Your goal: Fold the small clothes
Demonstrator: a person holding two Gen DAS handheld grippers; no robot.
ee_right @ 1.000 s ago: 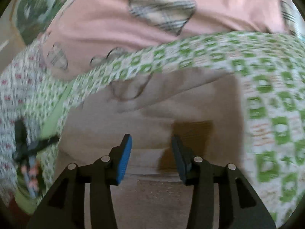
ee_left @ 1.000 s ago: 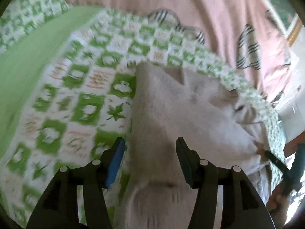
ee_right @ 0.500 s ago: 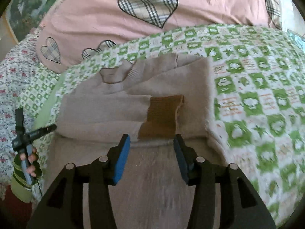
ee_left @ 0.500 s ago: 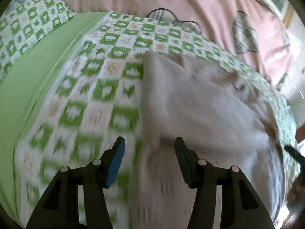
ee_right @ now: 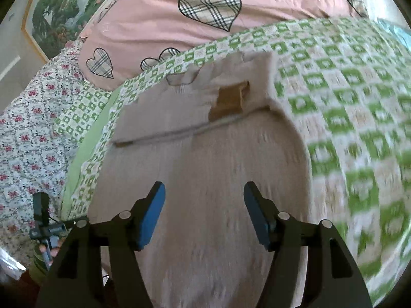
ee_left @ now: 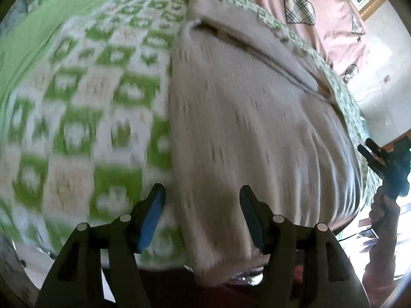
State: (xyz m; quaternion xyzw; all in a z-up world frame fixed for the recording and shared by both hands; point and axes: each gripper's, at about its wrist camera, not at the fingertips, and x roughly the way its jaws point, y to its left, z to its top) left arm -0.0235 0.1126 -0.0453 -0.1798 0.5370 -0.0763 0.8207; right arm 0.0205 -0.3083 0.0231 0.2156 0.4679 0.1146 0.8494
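A beige knit sweater (ee_left: 244,115) lies flat on the green checked blanket (ee_left: 90,102), neck far from me, hem at the bed's near edge. One sleeve is folded across the chest, and its brown cuff (ee_right: 231,101) shows in the right wrist view. My left gripper (ee_left: 202,190) hovers over the sweater's left side near the hem. Its jaws are opening, with cloth below them but nothing pinched. Over the sweater's lower body (ee_right: 205,154) my right gripper (ee_right: 204,187) is also opening, with no cloth between its pads.
A pink duvet with plaid hearts (ee_right: 167,25) lies at the head of the bed. A floral sheet (ee_right: 30,118) lies to the left and a framed picture (ee_right: 59,7) hangs on the wall. A hand (ee_left: 382,205) shows at the right edge of the left wrist view.
Both grippers have drawn back from the chest toward the hem, so the cuff and neck look farther off. Both pairs of jaws stand wider, the right most clearly.
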